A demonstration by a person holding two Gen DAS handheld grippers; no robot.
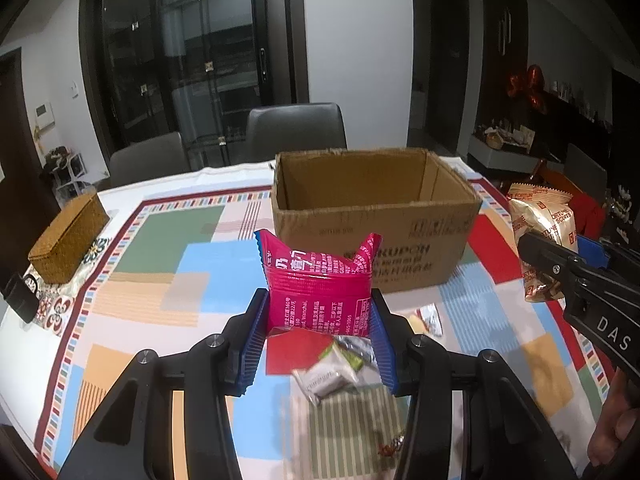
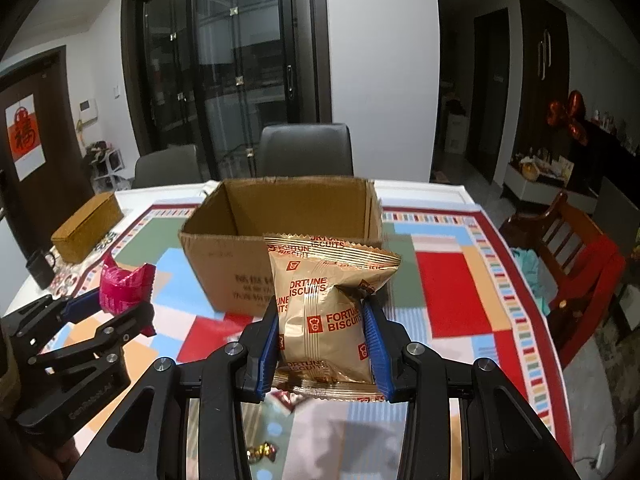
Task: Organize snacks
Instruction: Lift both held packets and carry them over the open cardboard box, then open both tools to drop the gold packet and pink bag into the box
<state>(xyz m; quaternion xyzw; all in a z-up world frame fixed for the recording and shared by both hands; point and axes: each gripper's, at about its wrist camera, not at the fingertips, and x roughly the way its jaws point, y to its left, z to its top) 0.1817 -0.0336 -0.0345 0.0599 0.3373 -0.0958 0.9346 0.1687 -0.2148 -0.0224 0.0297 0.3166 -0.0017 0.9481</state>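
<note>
My left gripper (image 1: 318,300) is shut on a pink snack packet (image 1: 320,280), held upright above the table in front of the open cardboard box (image 1: 376,220). My right gripper (image 2: 320,312) is shut on a gold Fortune Biscuits bag (image 2: 324,312), also lifted, with the same box (image 2: 224,256) just behind it. Each gripper shows in the other's view: the right one (image 1: 560,256) with the gold bag (image 1: 540,224) at the right edge, the left one (image 2: 120,304) with the pink packet (image 2: 124,288) at the left. The box looks empty inside.
Small wrapped snacks (image 1: 336,368) lie on the patterned tablecloth (image 1: 160,240) under the left gripper, another (image 1: 430,318) by the box. A woven box (image 1: 68,240) and a black mug (image 1: 20,296) stand at the left. A gold candy (image 2: 262,452) lies near the front edge. Chairs (image 2: 304,152) stand behind the table.
</note>
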